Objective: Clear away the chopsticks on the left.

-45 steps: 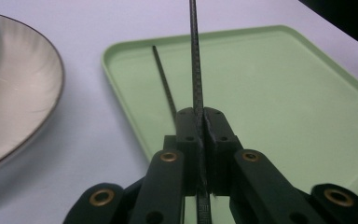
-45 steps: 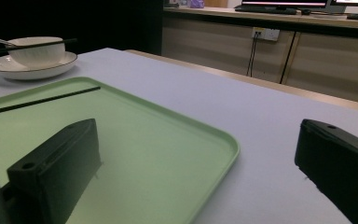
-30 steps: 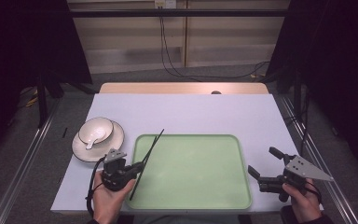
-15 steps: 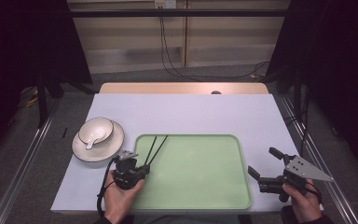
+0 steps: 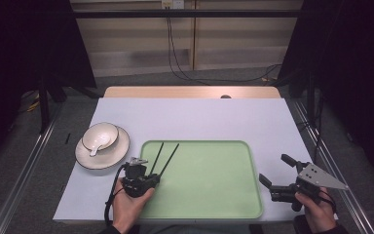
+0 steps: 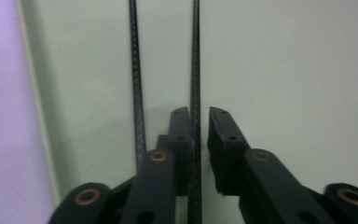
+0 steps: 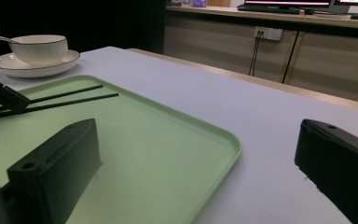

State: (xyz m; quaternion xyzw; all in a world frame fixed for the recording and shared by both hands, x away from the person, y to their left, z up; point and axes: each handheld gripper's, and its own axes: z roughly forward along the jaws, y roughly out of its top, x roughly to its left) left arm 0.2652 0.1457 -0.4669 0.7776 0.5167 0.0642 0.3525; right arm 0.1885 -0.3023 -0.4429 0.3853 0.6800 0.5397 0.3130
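The left gripper (image 5: pixel 152 176), jaws narrowly parted around one black chopstick (image 6: pixel 195 70) with the other chopstick (image 6: pixel 137 88) just beside, sits over the green tray (image 5: pixel 214 195); the right gripper (image 5: pixel 278 170) gapes wide, empty.

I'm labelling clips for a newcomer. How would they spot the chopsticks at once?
Find the green tray mid-table. At its left end, two thin black chopsticks fan toward the far rim, near the left gripper. Nothing else there is stick-shaped; the bowl beside is round and white.
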